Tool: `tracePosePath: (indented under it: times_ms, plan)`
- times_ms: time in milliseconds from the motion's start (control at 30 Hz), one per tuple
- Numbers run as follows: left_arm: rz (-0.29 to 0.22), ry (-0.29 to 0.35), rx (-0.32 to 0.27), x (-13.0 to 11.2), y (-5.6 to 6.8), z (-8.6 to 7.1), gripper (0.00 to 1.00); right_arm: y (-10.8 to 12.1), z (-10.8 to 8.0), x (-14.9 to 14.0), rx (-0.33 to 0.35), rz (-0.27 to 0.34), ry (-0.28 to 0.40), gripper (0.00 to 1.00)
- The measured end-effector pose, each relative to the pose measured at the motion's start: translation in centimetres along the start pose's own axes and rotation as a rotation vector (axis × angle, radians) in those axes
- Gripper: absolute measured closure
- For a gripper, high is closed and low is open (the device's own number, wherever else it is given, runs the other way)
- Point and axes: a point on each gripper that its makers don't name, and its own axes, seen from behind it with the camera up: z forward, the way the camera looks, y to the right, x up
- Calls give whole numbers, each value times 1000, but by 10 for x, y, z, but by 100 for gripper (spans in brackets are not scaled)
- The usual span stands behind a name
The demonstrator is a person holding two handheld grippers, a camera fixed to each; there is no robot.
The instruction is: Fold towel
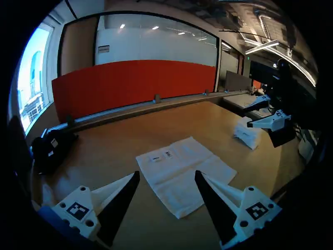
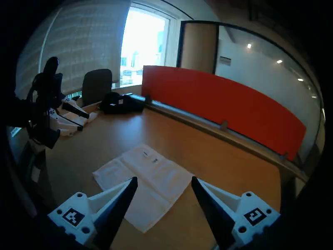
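Item: towel [image 1: 185, 175], white, lying spread flat on the wooden tabletop [image 1: 125, 137], at lower centre of the left gripper view and likewise lower centre of the right gripper view; two small labels near its far edge; faint crease lines cross it, but no layer is turned over another. Left hand-held gripper [image 1: 166, 173]: fingers apart, holding nothing, poised above the near side of the towel, apparently not touching it. Right hand-held gripper [image 2: 164, 178]: fingers apart, holding nothing, poised above the towel from the other side. Also present: stack of white cloth [image 1: 247, 133] at right of the left gripper view, apart from the towel; black bag [image 1: 52, 148] at left; red partition [image 1: 133, 85] along the far edge of the tabletop. Progress, as judged: no fold made and no corner or edge gripped. Remaining: grasp one edge at two points, carry it over to the opposite edge, then repeat as needed.
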Motion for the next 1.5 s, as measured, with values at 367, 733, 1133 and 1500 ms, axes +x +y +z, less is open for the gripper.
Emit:
tracePosePath:
  times_ms: [367, 733, 1133, 1500]
  plan:
    - [16, -48, -18, -36, 12, 21, 2, -10, 14, -38, 14, -14, -46, 0]
    - [36, -118, -25, -79, 16, 37, 2, -19, 28, -81, 22, 3, -104, 0]
    - [59, -185, -39, -121, 21, 53, 2, -31, 40, -119, 35, 10, -156, 0]
    - [53, -240, -48, -153, 24, 66, 2, -40, 48, -152, 49, 17, -205, 0]
